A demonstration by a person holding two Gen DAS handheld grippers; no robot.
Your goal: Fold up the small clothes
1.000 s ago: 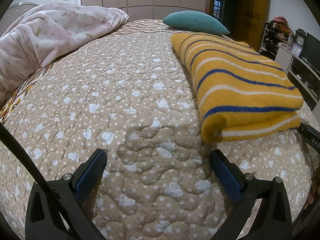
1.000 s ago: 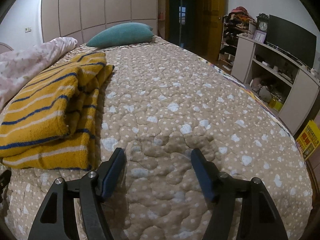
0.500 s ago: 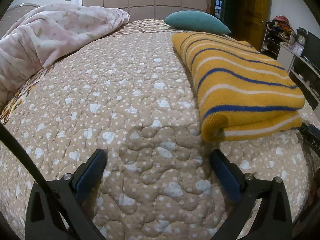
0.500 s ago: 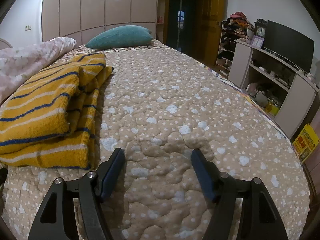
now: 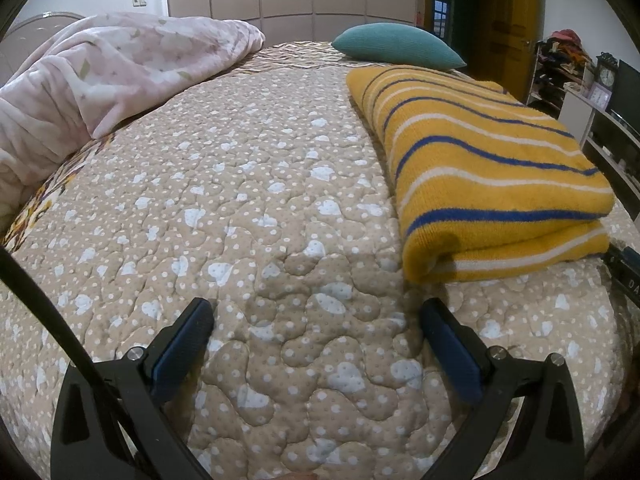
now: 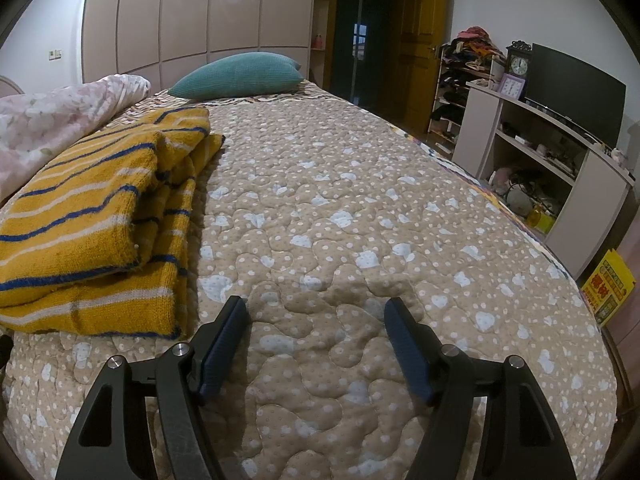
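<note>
Beige wardrobe wall, wooden door, shelf unit beside quilted bed.

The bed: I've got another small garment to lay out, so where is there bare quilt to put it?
Two free patches of quilt: one between the pink blanket and the folded yellow striped garment, one between that garment and the bed's edge by the TV shelf. The far end is crowded by the teal pillow.

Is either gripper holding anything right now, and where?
Nothing. The left gripper and right gripper are open over the quilt, apart from the folded yellow striped knit garment.
</note>
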